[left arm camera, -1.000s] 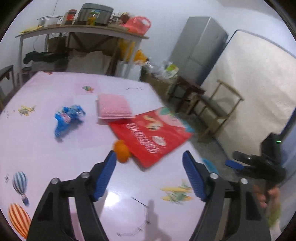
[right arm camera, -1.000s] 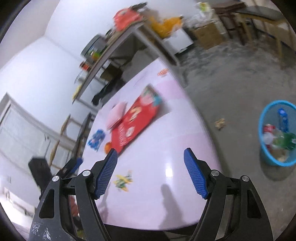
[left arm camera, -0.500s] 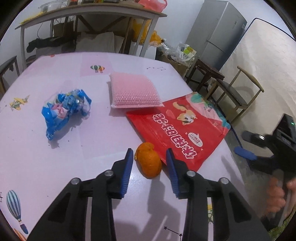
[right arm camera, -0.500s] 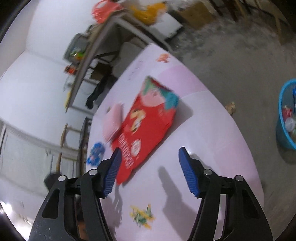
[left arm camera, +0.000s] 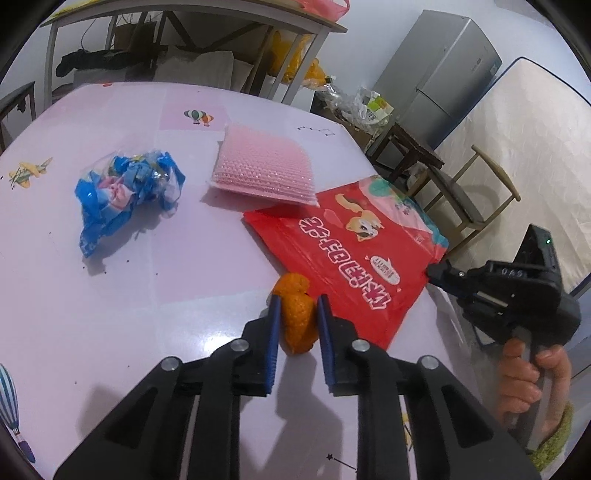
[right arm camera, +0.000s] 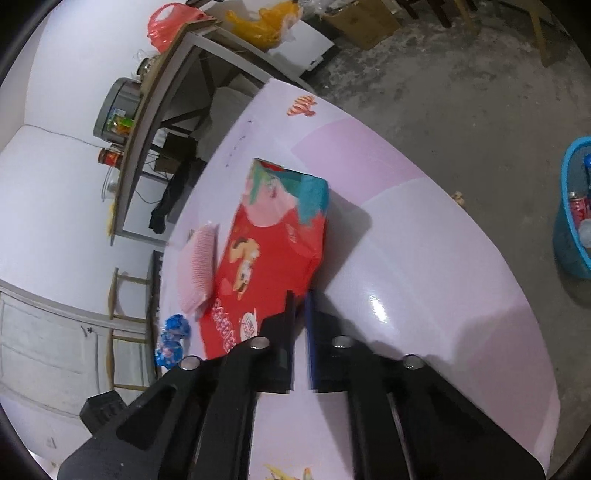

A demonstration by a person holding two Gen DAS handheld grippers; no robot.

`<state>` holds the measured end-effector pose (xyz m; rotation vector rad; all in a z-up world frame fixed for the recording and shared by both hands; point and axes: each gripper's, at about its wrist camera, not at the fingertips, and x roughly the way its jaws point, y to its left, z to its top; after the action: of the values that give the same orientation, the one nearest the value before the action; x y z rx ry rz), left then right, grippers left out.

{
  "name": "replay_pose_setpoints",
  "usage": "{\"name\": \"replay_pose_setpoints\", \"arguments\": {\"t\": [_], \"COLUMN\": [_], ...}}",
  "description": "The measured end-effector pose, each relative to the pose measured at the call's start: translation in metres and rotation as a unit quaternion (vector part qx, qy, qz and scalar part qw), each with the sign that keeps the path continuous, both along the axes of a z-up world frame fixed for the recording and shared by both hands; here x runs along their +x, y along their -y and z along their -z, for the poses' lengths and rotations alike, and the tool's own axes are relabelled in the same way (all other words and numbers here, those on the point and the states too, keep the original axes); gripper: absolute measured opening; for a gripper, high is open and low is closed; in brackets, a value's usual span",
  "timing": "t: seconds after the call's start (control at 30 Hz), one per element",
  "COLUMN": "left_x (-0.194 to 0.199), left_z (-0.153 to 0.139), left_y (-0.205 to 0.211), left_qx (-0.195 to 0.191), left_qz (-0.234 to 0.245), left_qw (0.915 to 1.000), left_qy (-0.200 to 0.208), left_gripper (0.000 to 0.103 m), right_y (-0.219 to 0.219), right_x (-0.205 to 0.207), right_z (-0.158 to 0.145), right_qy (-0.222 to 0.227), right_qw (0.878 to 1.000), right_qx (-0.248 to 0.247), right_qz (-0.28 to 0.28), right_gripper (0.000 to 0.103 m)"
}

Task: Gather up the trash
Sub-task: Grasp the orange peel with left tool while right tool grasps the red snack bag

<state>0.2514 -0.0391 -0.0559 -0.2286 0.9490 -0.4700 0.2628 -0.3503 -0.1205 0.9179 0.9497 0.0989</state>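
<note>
Orange peel [left arm camera: 298,321] on the bench [left arm camera: 110,295] is pinched by my downward-tilted left fingers [left arm camera: 295,306], just closing; my right fingers [right arm camera: 300,301] have snapped together at the red bag's [right arm camera: 266,258] near edge

Grey fridge [left arm camera: 447,70], leaning mattress [left arm camera: 517,147], wooden chair [left arm camera: 469,199], cluttered shelf table [right arm camera: 155,110]

I see white walls and a rough grey concrete floor [right arm camera: 461,85]. A grey refrigerator [left arm camera: 448,74] stands beside a pale mattress [left arm camera: 524,147] leaned upright. A wooden chair [left arm camera: 476,199] sits just off the pink table [left arm camera: 110,295], whose glossy top catches the light. Behind it a long shelf bench [left arm camera: 207,14] carries clutter, with a cardboard box [right arm camera: 364,16] on the floor nearby
</note>
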Motion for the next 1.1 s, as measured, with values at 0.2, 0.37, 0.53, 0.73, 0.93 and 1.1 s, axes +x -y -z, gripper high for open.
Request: {"name": "replay_pose_setpoints", "arguments": {"t": [0.2, 0.37, 0.53, 0.73, 0.93, 1.1], "left_x": [-0.010, -0.027, -0.049, -0.085, -0.108, -0.114], "left_z": [-0.008, -0.019, -0.022, -0.016, -0.010, -0.011], "left_y": [-0.011, -0.014, -0.012, 0.002, 0.006, 0.003], "left_qx": [-0.013, -0.021, -0.019, -0.006, -0.010, -0.018], "left_qz": [-0.006, 0.008, 0.032, 0.080, 0.098, 0.092], "left_qw": [0.9999, 0.9996, 0.9993, 0.9967, 0.9946, 0.9952], "left_qy": [0.006, 0.014, 0.004, -0.013, -0.032, -0.031], "left_gripper": [0.014, 0.014, 0.014, 0.014, 0.014, 0.014], "right_y": [0.009, 0.007, -0.006, -0.013, -0.014, -0.011], "right_x": [-0.016, -0.040, -0.078, -0.106, -0.092, -0.097], "right_z": [-0.006, -0.019, -0.033, -0.031, -0.024, -0.027], "right_qy": [0.002, 0.002, 0.009, -0.007, -0.001, 0.016], "right_qw": [1.000, 0.994, 0.978, 0.970, 0.983, 0.991], "right_qx": [-0.022, -0.062, -0.113, -0.132, -0.102, -0.066], "right_qz": [-0.021, -0.087, -0.176, -0.205, -0.154, -0.113], "right_gripper": [0.000, 0.000, 0.000, 0.000, 0.005, 0.024]}}
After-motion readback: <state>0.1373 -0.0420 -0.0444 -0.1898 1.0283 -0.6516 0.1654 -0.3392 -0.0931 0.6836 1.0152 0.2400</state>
